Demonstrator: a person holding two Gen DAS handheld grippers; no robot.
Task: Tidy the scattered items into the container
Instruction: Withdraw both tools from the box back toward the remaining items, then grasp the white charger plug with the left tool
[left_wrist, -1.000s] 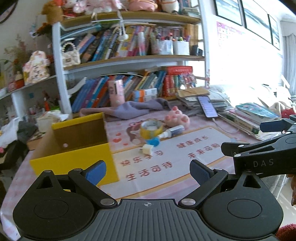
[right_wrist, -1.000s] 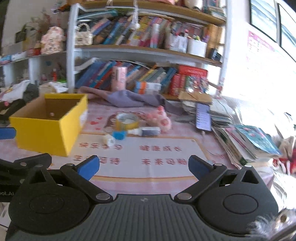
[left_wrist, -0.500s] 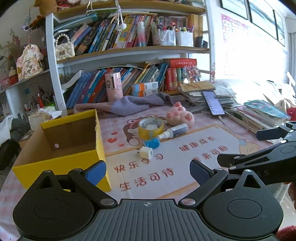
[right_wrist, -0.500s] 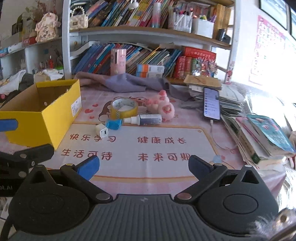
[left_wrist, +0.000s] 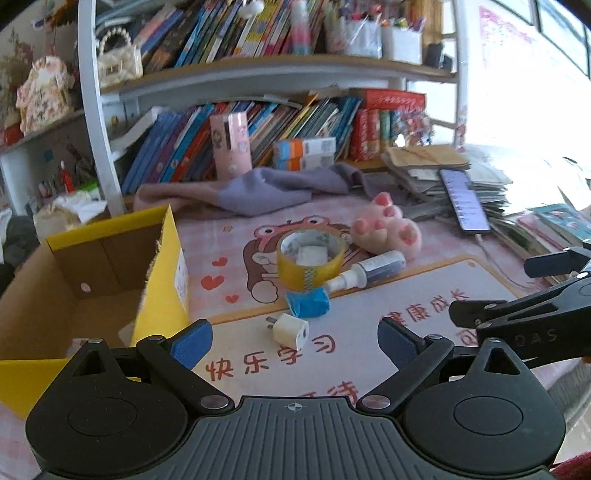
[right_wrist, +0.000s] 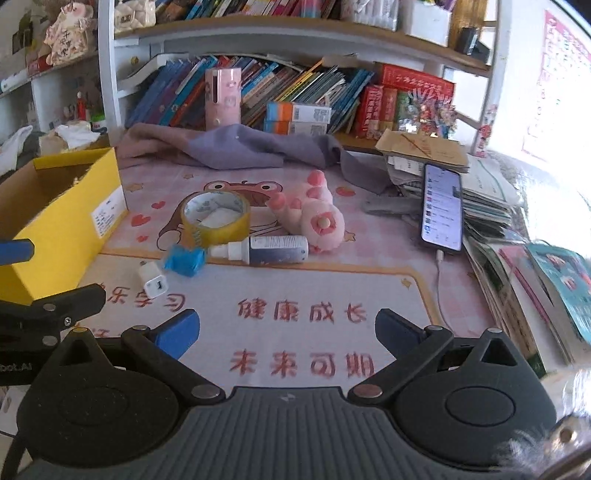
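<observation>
Charger (left_wrist: 287, 330) nearer, between left fingers (left_wrist: 192, 343).

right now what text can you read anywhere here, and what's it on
"快乐学习" on the desk mat, left wrist view.
"健康成长" on the mat, right wrist view.
"未来可期" on the mat, below that.
"DAS" on the right gripper, seen from the left wrist.
The yellow box label, spray bottle, phone and book spines: too small or blurred.

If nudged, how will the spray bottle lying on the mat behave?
The spray bottle lies on its round side, so it would probably roll. It looks like smooth plastic, so possibly slippery. Being small, it is likely light.
</observation>
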